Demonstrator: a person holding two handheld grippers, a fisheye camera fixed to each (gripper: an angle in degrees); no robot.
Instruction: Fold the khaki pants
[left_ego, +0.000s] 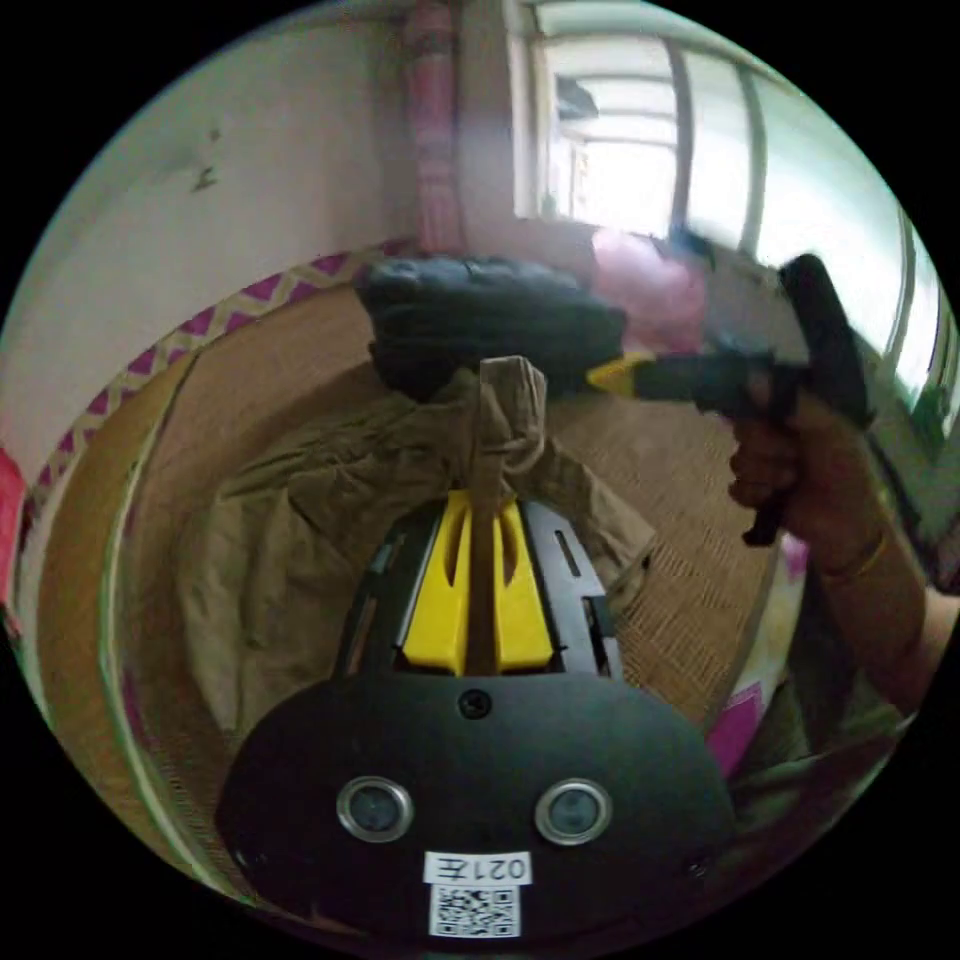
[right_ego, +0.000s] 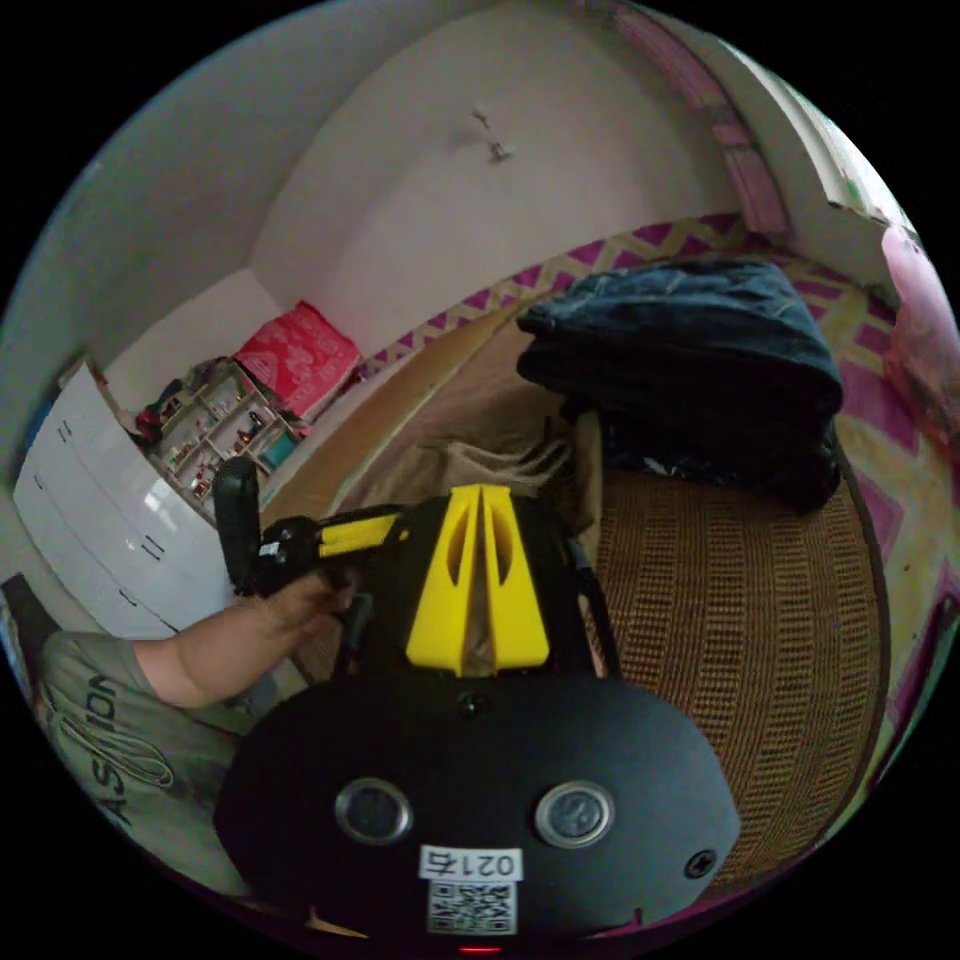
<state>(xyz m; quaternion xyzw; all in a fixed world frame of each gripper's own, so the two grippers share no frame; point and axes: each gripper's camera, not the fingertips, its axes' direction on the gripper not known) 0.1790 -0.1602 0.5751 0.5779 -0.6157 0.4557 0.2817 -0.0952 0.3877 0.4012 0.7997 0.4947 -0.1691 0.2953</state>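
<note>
Left gripper (left_ego: 483, 500) clenched on a bunched strip of the khaki pants (left_ego: 300, 560), lifted just ahead of the jaws, with the rest sagging onto the woven mat (left_ego: 690, 600) below and to the left. Right gripper (right_ego: 481, 500) with jaws nearly together, a sliver of tan between them; cannot tell whether gripping, with khaki cloth crumpled just beyond its tips, beside the dark folded stack (right_ego: 700, 370). Likely trouble: narrow pinch slipping under the hanging weight, or the trailing cloth dragging crooked against that stack, spoiling the fold.
</note>
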